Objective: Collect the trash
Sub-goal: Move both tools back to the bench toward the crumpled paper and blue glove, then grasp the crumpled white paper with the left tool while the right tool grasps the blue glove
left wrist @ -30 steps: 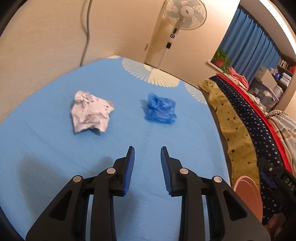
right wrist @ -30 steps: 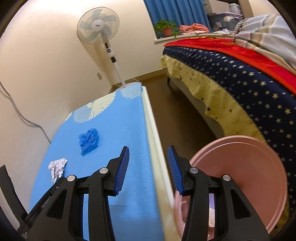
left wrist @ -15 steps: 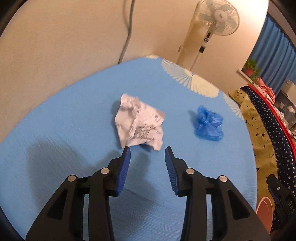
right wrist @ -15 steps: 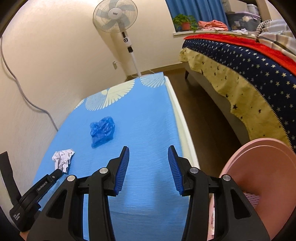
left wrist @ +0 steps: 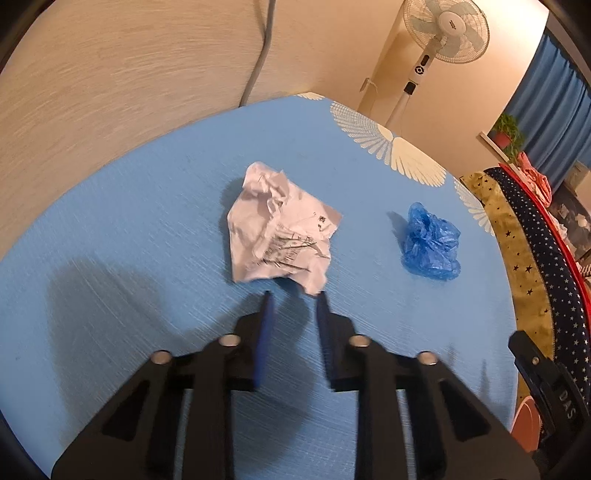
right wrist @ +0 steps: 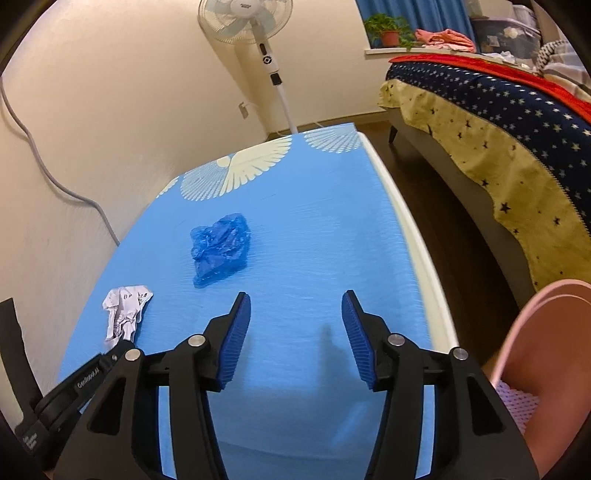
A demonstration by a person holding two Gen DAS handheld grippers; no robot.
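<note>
A crumpled white printed paper (left wrist: 277, 229) lies on the blue-covered table (left wrist: 129, 240). To its right sits a crumpled blue plastic wad (left wrist: 430, 240). My left gripper (left wrist: 294, 297) is at the paper's near edge with its jaws closing. The paper's lower corner reaches the fingertips, and a gap still shows between the pads. In the right wrist view the left gripper (right wrist: 123, 343) touches the near end of the paper (right wrist: 125, 306). My right gripper (right wrist: 295, 301) hovers over bare cloth to the near right of the blue wad (right wrist: 219, 247), its jaws opening with nothing between them.
A pink bin (right wrist: 546, 332) stands on the floor past the table's right edge (right wrist: 413, 258). A bed with a starred cover (right wrist: 498, 122) lies beyond a strip of floor. A standing fan (right wrist: 245, 22) and a wall with a grey cable (right wrist: 44, 170) border the table.
My left gripper has moved up to the paper and its jaws have narrowed. My right gripper has swung left over the table, its jaws have widened, and the pink bin has slid to the right.
</note>
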